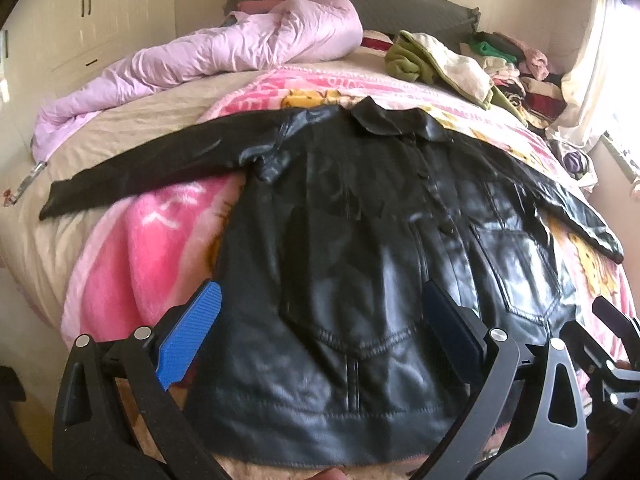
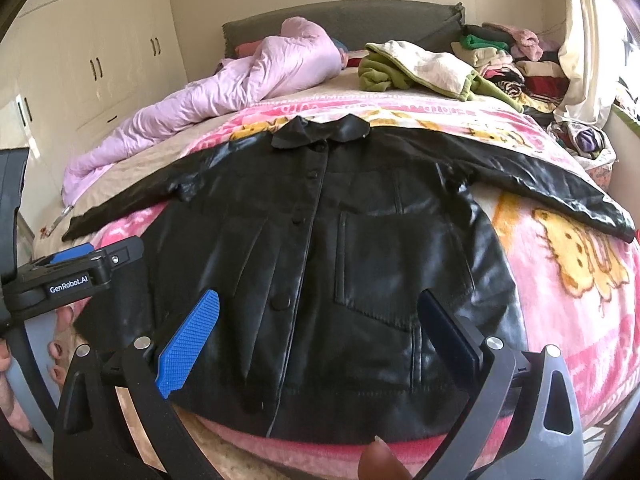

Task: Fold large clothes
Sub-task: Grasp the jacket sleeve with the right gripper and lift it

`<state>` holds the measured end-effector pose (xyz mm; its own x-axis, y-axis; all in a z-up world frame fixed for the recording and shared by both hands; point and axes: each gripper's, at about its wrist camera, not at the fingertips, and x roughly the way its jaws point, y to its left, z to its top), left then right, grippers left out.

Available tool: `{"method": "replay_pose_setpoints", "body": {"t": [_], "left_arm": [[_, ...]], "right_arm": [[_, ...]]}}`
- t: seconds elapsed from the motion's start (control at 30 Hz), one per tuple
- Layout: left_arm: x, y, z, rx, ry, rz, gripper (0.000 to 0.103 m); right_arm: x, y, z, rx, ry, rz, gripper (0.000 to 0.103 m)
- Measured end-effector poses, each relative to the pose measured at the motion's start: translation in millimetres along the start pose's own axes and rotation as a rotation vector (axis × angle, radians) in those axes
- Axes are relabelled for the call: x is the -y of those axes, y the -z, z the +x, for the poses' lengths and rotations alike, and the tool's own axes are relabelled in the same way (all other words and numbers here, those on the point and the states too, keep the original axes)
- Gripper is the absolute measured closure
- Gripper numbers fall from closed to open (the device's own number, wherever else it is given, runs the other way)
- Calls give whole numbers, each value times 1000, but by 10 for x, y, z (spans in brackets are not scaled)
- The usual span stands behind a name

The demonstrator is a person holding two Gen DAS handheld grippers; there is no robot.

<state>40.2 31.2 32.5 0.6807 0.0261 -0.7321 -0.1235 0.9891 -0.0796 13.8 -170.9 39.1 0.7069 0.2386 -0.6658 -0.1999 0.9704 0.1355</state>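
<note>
A black leather jacket point(image 1: 360, 240) lies flat, front up and buttoned, on a pink blanket point(image 1: 132, 256), collar far, hem near me, both sleeves spread sideways. It also shows in the right wrist view point(image 2: 340, 240). My left gripper point(image 1: 320, 328) is open and empty, hovering over the jacket's lower left part near the hem. My right gripper point(image 2: 320, 328) is open and empty, over the lower right front by the pocket. The left gripper also shows at the left edge of the right wrist view point(image 2: 76, 264).
A crumpled lilac duvet point(image 1: 208, 48) lies at the far left of the bed. A green and cream garment point(image 1: 432, 60) and a pile of clothes point(image 1: 516, 64) sit far right by the curtain point(image 1: 592, 60). Cream wardrobes point(image 2: 88, 48) stand left. The headboard point(image 2: 384, 16) is behind.
</note>
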Motion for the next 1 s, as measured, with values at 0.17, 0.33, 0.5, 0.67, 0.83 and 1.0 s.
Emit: {"method": "replay_pose_setpoints", "body": {"t": [0.17, 0.33, 0.5, 0.67, 0.83, 1.0], "left_arm": [[-13, -139, 62, -2, -2, 12, 9], [-19, -284, 130, -13, 15, 2, 9], [-4, -509, 161, -4, 13, -1, 9], [13, -725, 203, 12, -4, 5, 9], [47, -929, 246, 33, -6, 11, 9], [131, -1078, 360, 37, 9, 6, 9]], "right_arm": [[53, -149, 90, 1, -3, 35, 4], [85, -292, 171, 0, -3, 57, 4], [99, -432, 237, 7, -9, 66, 4], [124, -590, 293, 16, -15, 83, 4], [153, -782, 331, 34, -27, 97, 4], [215, -981, 406, 47, -43, 129, 4]]}}
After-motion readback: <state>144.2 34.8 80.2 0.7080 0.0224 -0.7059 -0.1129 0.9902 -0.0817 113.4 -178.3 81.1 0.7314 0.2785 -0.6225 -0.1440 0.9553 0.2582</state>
